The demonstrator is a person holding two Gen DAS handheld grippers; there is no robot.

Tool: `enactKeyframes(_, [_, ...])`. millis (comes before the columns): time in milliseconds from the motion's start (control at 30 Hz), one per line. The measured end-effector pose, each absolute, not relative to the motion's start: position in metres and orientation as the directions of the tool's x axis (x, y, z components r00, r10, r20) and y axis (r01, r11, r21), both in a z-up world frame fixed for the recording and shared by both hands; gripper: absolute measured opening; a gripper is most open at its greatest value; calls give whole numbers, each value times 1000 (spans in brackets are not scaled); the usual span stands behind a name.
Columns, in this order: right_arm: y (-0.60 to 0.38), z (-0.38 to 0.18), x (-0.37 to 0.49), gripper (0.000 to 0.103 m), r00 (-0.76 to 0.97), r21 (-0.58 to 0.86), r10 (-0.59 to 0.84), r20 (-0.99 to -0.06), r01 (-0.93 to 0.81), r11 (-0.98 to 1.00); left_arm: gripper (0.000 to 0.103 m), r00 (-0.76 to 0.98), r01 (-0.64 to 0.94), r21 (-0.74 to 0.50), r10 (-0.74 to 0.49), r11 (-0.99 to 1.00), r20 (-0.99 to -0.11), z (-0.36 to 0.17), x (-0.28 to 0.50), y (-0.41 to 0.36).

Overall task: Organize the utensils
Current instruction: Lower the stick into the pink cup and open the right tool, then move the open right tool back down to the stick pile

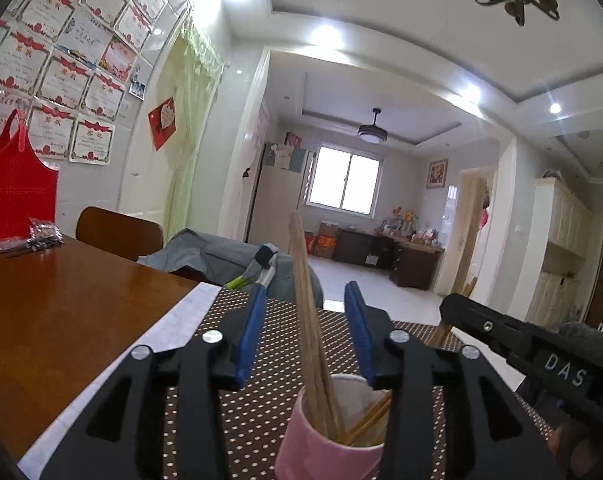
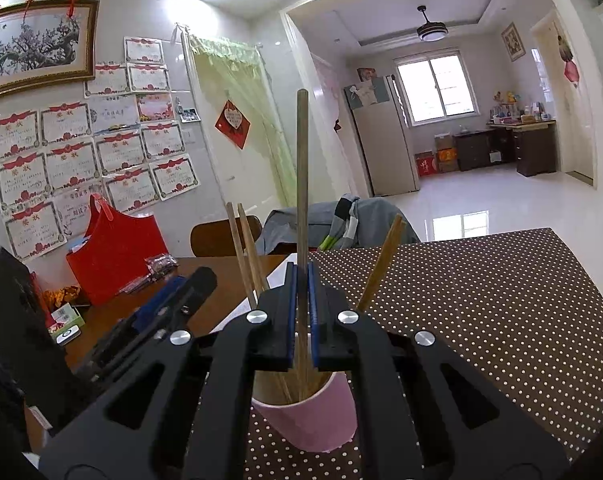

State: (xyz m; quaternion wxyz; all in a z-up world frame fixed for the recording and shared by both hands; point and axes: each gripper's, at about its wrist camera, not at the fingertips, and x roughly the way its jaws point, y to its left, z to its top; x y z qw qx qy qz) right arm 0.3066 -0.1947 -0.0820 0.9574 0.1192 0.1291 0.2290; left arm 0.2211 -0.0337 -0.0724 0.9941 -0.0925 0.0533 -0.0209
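One pink cup (image 2: 313, 420) stands on the dotted brown mat (image 2: 481, 300), right under both of your grippers. Chopsticks in it: the right wrist view gives you one upright chopstick (image 2: 302, 184), two leaning left (image 2: 245, 248) and what looks like a pair leaning right (image 2: 383, 264), so about five; the bundle down in the cup is too crowded to count surely.

Your right gripper (image 2: 301, 292) has its blue pads pressed onto the upright chopstick, pinching it above the cup rim with its lower end inside the cup.

Your left gripper (image 1: 305, 336) has its fingers spread. A light wooden chopstick bundle (image 1: 305, 292) rises between them, and neither pad touches it.

Each gripper shows in the other's view: the right one comes in low at the right edge, and the left one lies low on the left, close beside the cup. The two crowd the same cup.

Around you:
- one wooden table (image 1: 61, 300) under the mat
- one red bag (image 2: 113, 248) by the wall
- one chair back (image 2: 217, 236)
- grey clothing (image 2: 309, 220) draped over a second seat
- small packets (image 1: 41, 236) near the bag
- many certificates (image 2: 69, 156) on the wall
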Motion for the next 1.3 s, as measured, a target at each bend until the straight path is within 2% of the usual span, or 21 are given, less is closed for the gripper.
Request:
enactKeyframes(100, [-193, -84, 307, 6, 861, 283, 464, -207, -402, 871, 52, 991, 16, -161, -37, 987, -127, -70, 217, -33])
enactKeyframes(267, [-191, -88, 306, 6, 862, 276, 453, -228, -389, 879, 58, 982, -11, -119, -12, 993, -190, -68, 216, -32])
enactKeyframes(500, [-189, -87, 300, 7, 868, 271, 435, -242, -370, 889, 61, 965, -16, -95, -9, 995, -261, -66, 208, -24])
enactKeyframes(733, [-190, -83, 289, 9, 871, 271, 416, -262, -348, 898, 61, 945, -21, -146, -28, 989, -325, -60, 193, -2])
enactKeyframes(867, [-192, -81, 276, 27, 875, 268, 408, -261, -340, 901, 61, 934, -31, -143, -23, 989, -358, -59, 179, 9])
enactKeyframes(1000, [-191, -81, 262, 27, 871, 257, 407, -275, -341, 904, 61, 916, -35, -125, -19, 992, -400, -63, 163, 22])
enactKeyframes(1133, [-186, -87, 248, 27, 851, 246, 421, -315, -355, 902, 61, 874, -33, -112, -25, 993, -485, -77, 152, 32])
enactKeyframes(1300, [-167, -107, 234, 27, 794, 225, 447, -413, -386, 895, 61, 742, -15, -60, -29, 998, -670, -118, 146, 39])
